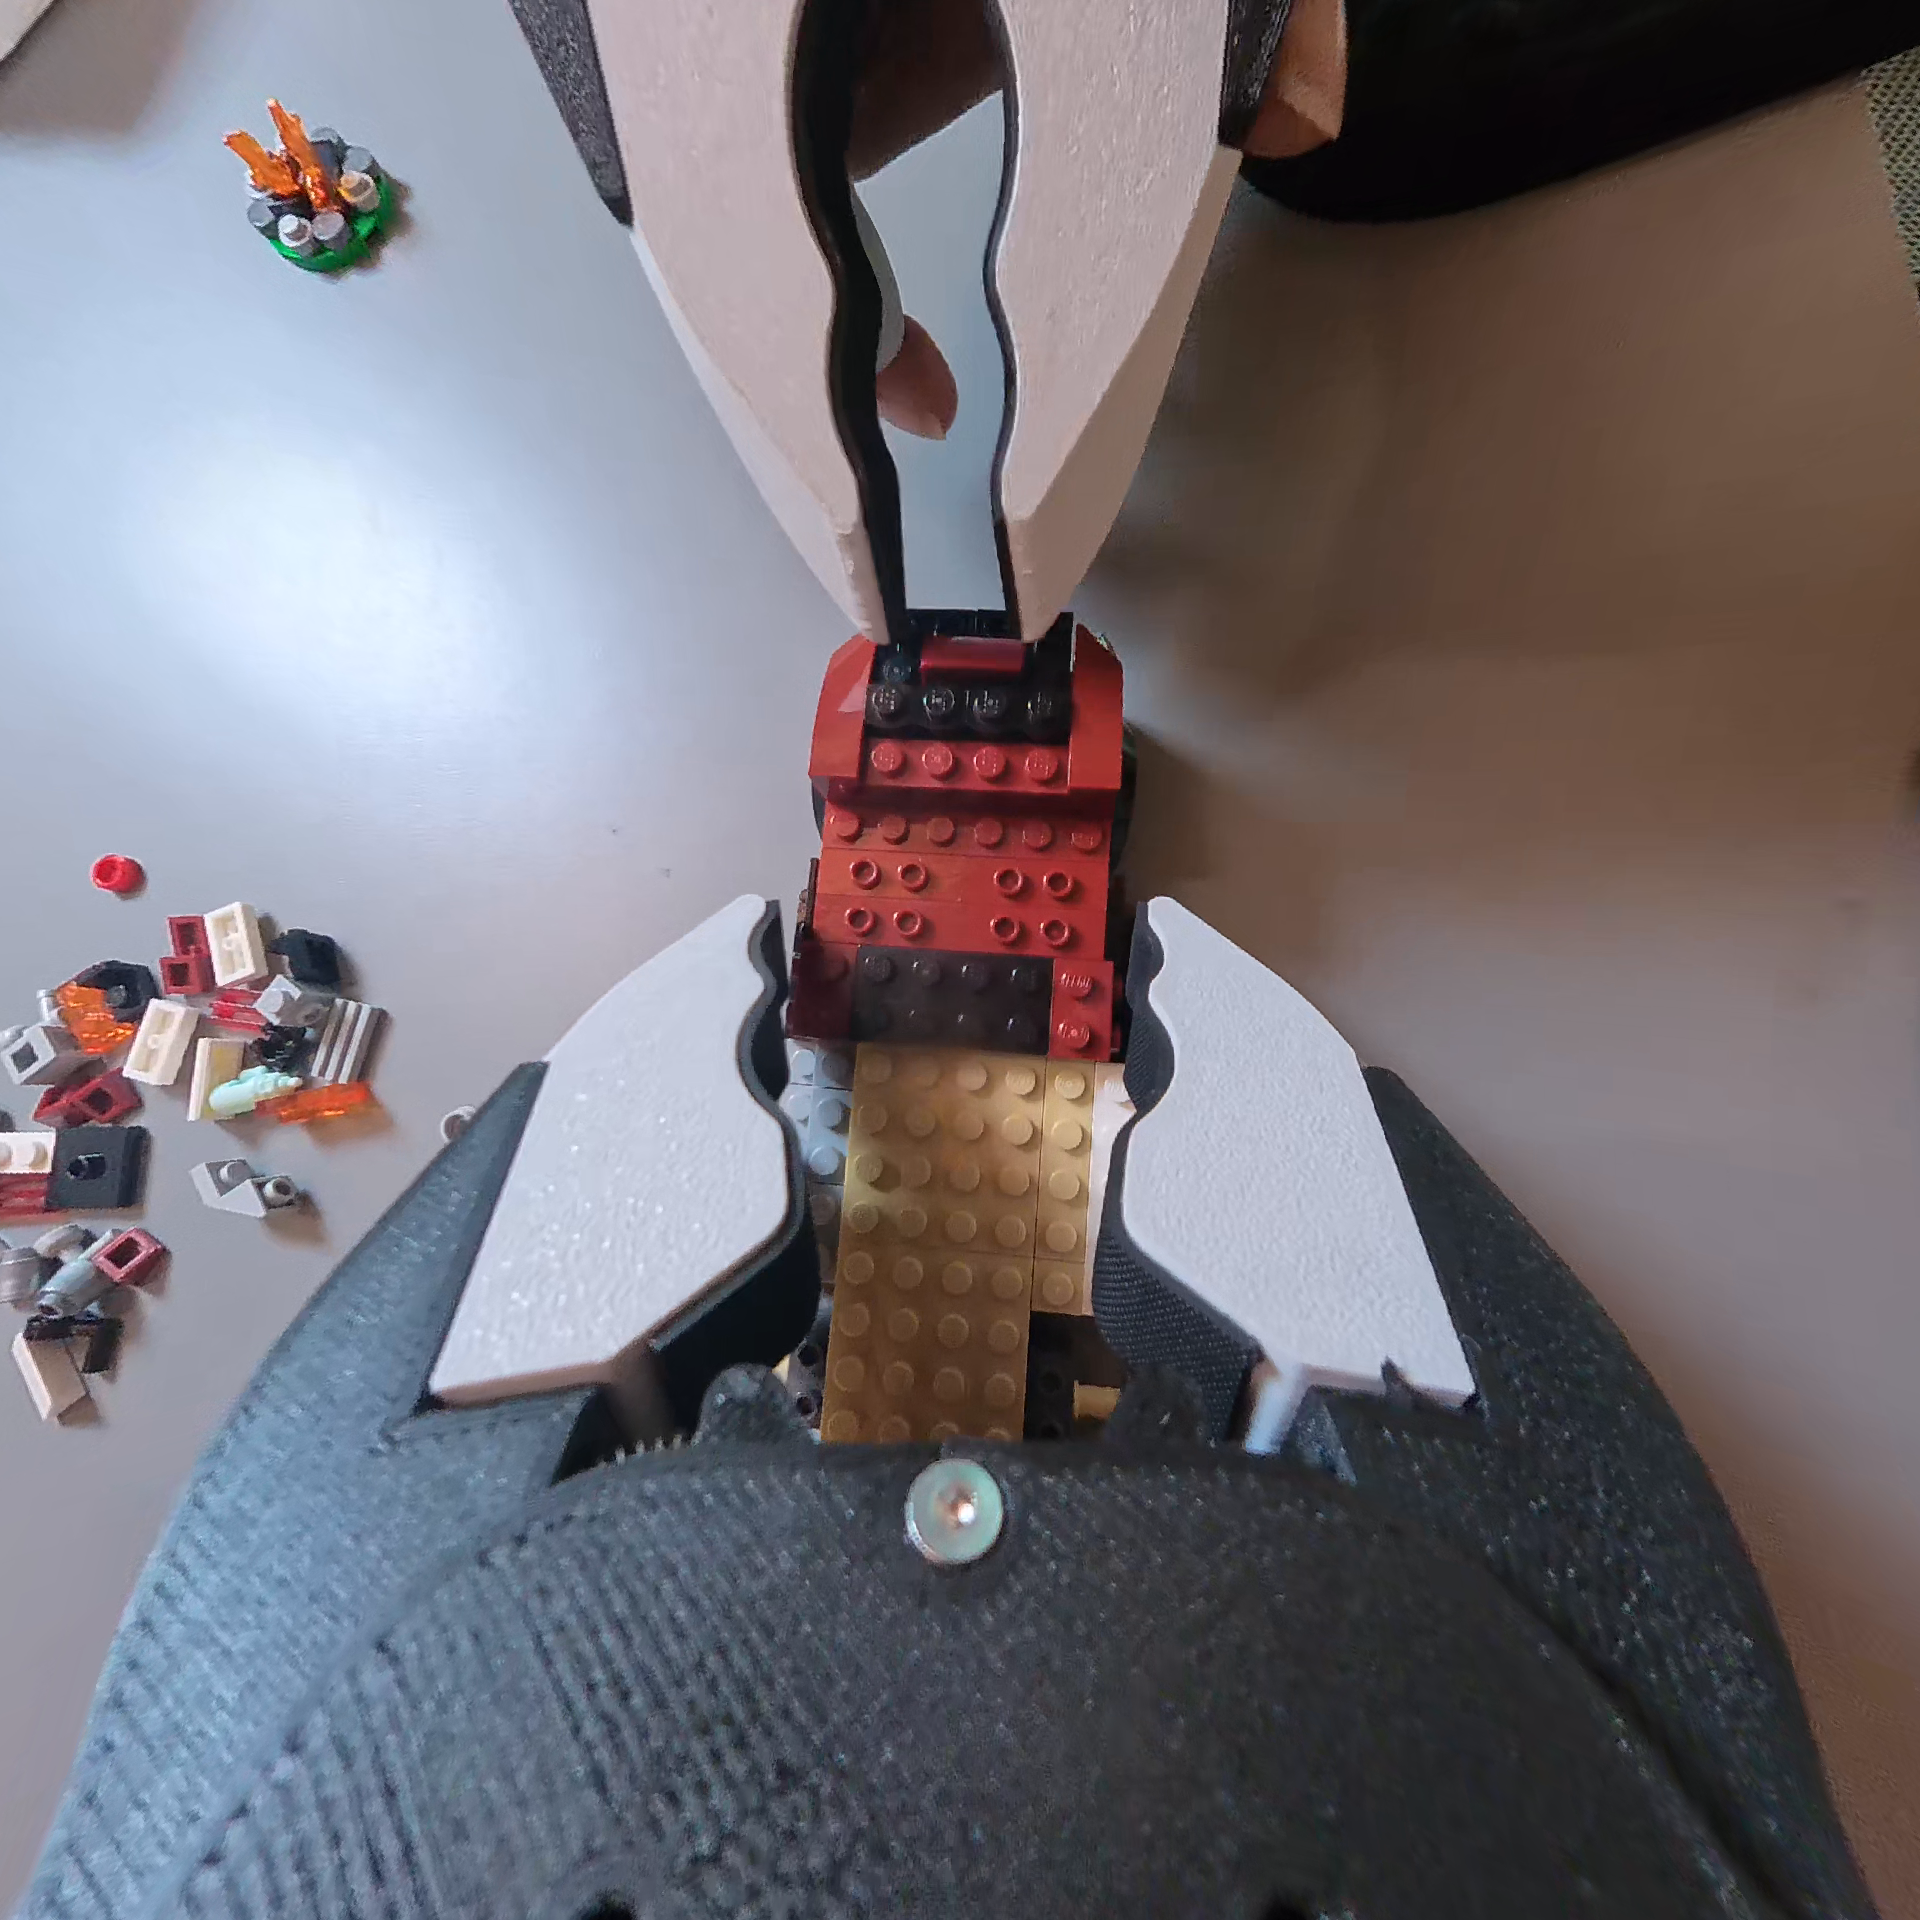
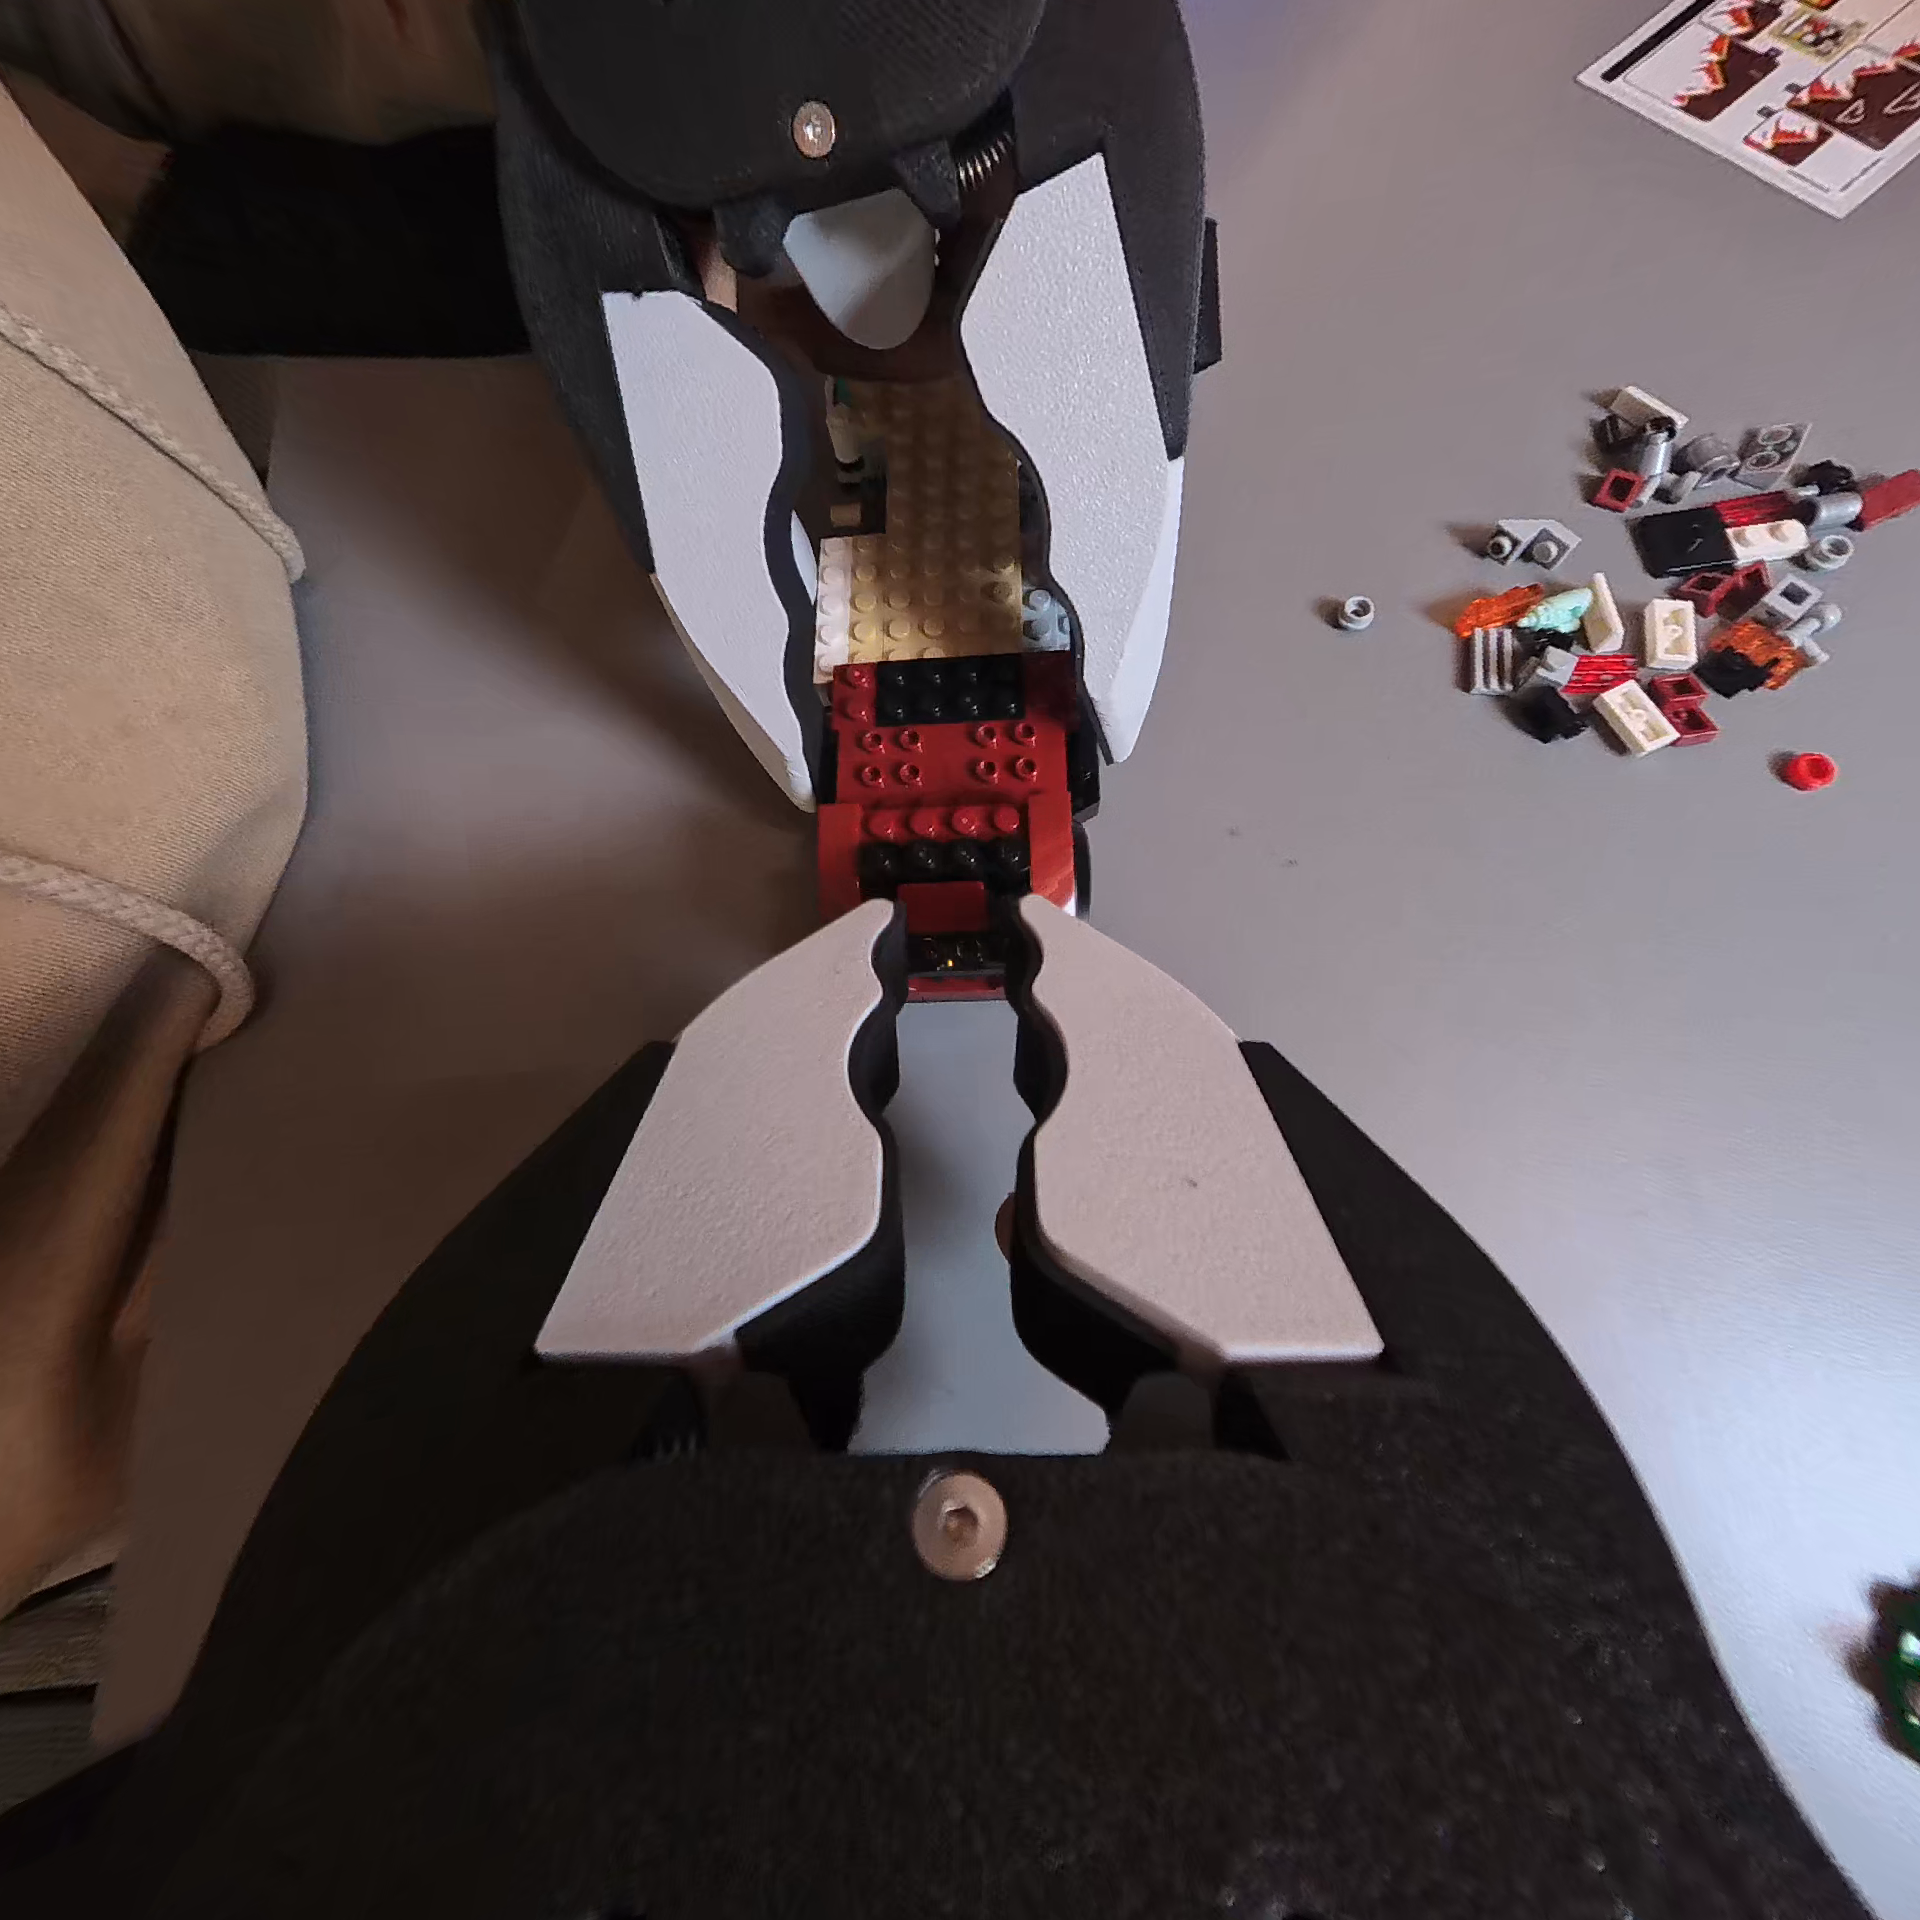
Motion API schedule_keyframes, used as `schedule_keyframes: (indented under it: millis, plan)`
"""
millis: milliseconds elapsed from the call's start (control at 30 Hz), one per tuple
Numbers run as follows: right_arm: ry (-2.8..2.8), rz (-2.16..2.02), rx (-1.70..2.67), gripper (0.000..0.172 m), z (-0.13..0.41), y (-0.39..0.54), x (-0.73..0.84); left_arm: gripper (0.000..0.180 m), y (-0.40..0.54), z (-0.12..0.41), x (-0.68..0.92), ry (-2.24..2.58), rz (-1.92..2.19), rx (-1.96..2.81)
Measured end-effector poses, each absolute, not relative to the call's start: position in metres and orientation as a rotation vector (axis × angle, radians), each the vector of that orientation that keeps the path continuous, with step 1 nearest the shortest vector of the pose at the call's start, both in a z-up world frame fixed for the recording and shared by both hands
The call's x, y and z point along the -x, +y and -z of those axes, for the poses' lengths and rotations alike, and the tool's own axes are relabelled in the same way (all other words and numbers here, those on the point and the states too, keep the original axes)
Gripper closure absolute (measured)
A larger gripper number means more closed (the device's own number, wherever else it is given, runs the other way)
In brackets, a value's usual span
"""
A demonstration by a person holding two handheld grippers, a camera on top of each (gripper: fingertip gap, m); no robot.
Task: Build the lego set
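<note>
Left gripper (image 1: 956, 997) clamping brick model (image 1: 961, 894) by its sides, jaws wide, steadying it above surface (image 1: 416, 623). Right gripper (image 2: 956, 940), jaws narrow, pinching small dark-red piece (image 2: 940, 906) at model's far end. Loose bricks (image 2: 1662, 613) lying well apart.

A grey table (image 1: 436, 582) carries a scatter of loose bricks (image 1: 166, 1091) in white, dark red, black, grey and clear orange, far left in the left wrist view. A single red round stud (image 1: 115, 873) lies just beyond them, and farther off stands a small brick campfire (image 1: 312, 187) with orange flames. In the right wrist view, a printed instruction sheet (image 2: 1766, 94) lies far right, and beige fabric with a cord (image 2: 125, 623) lies at the left.
</note>
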State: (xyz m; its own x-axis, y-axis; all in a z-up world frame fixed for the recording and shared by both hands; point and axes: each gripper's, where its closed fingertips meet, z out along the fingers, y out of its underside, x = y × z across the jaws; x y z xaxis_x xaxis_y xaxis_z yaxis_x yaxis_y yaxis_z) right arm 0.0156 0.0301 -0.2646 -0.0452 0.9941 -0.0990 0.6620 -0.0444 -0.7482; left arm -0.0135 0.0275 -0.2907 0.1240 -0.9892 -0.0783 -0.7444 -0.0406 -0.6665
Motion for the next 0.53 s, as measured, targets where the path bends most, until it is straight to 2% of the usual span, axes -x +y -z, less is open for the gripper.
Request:
schedule_keyframes:
  millis: [533]
  plan:
    - [-1.813, -0.869, 1.696, 0.156, 0.2661, 0.0296, -0.0127, 0.117, 0.0267, 0.2914, 0.0137, 1.676, 0.559, 1.85]
